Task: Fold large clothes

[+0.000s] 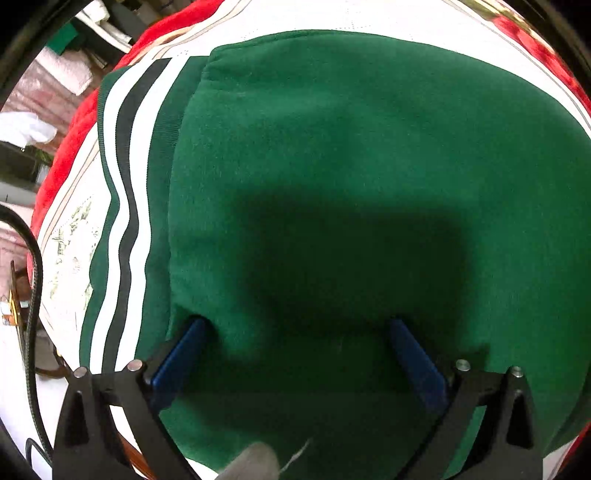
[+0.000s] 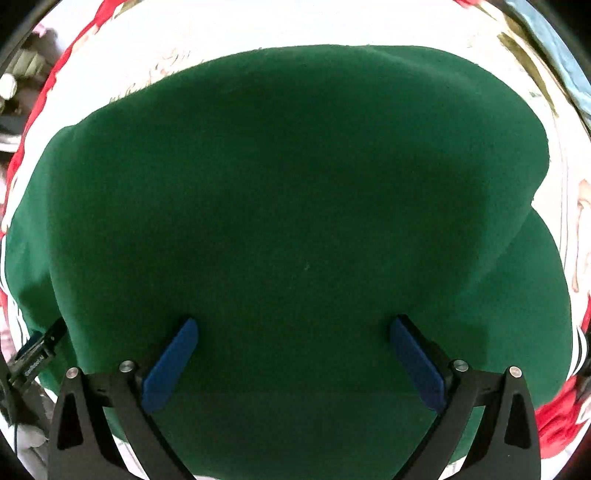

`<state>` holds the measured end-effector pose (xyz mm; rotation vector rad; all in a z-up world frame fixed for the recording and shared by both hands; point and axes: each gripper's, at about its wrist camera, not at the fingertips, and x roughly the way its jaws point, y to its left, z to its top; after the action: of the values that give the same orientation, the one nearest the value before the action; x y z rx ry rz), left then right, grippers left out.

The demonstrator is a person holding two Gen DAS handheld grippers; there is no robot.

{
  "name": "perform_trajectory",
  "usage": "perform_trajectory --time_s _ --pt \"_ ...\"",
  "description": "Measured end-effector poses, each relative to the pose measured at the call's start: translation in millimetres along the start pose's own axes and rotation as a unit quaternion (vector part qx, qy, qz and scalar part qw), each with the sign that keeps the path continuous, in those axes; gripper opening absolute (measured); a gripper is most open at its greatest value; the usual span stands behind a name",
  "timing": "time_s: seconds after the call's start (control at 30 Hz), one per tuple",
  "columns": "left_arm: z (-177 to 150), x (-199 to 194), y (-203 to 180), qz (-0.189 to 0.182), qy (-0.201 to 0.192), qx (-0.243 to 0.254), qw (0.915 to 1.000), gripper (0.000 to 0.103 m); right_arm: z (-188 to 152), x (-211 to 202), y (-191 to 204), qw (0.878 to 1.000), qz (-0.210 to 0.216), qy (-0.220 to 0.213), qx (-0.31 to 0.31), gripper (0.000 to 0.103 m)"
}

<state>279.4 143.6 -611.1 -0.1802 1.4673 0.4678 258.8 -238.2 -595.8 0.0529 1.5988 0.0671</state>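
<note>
Left wrist view: cloth, white with a red border, spread under everything; whether over a counter or a bed, impossible to tell. On the cloth, nearly filling both views, green garment, thick and fleecy, lying flat in a compact, rounded block. Already doubled, by the look of it: along the garment's left side an upper layer ends in a soft folded edge, and beyond that edge a ribbed band with white and dark stripes shows from the layer beneath. In the right wrist view, a second layer peeking out at the garment's lower right, so again stacked. Judged well advanced, perhaps one more fold or only a smoothing left.

Around the garment, bare cloth on the far side and to the right, giving free room there; to the garment's left, past the red border, clutter and a black cable, so less room.

Left hand-held gripper spread wide over the garment's near part, blue pads resting on or just above the fabric, clasping nothing. Right hand-held gripper likewise spread wide, empty, over the garment's near middle.
</note>
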Motion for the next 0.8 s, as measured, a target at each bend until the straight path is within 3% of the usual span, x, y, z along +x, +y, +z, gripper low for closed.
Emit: perform_trajectory --time_s 0.1,0.2,0.3,0.4,0.5,0.6,0.63,0.7,0.73,0.8 --pt "6 -1 2 -0.003 0.012 -0.003 0.9999 0.103 -1 0 -2 1.000 0.000 -0.001 0.012 0.103" --pt "5 -20 20 -0.029 0.007 -0.044 0.9986 0.103 0 -8 -4 1.000 -0.006 0.009 0.025 0.102" --pt "-10 -52 53 -0.052 -0.006 -0.107 0.9929 0.103 -15 -23 2 0.999 -0.016 0.002 0.035 0.082" --pt "-33 -73 87 -0.053 -0.013 -0.161 0.9855 0.103 -33 -34 1 0.998 0.010 0.007 0.060 0.078" --pt "-58 -66 124 -0.080 0.009 -0.238 0.9678 0.103 -49 -40 2 0.997 0.029 0.019 0.076 0.078" --pt "-73 -33 150 -0.115 0.035 -0.306 0.9444 0.102 -61 -40 7 0.995 0.049 0.038 0.081 0.078" --pt "-74 -17 159 -0.134 0.037 -0.338 0.9310 0.102 -63 -39 8 0.994 0.054 0.042 0.082 0.078" --pt "-73 2 164 -0.158 0.027 -0.368 0.9159 0.101 -68 -37 9 0.993 0.063 0.047 0.083 0.078" --pt "-68 11 167 -0.159 0.015 -0.381 0.9107 0.101 -69 -34 2 0.993 0.066 0.049 0.082 0.078" --pt "-58 14 165 -0.156 -0.015 -0.381 0.9111 0.101 -65 -33 5 0.993 0.074 0.049 0.084 0.078"
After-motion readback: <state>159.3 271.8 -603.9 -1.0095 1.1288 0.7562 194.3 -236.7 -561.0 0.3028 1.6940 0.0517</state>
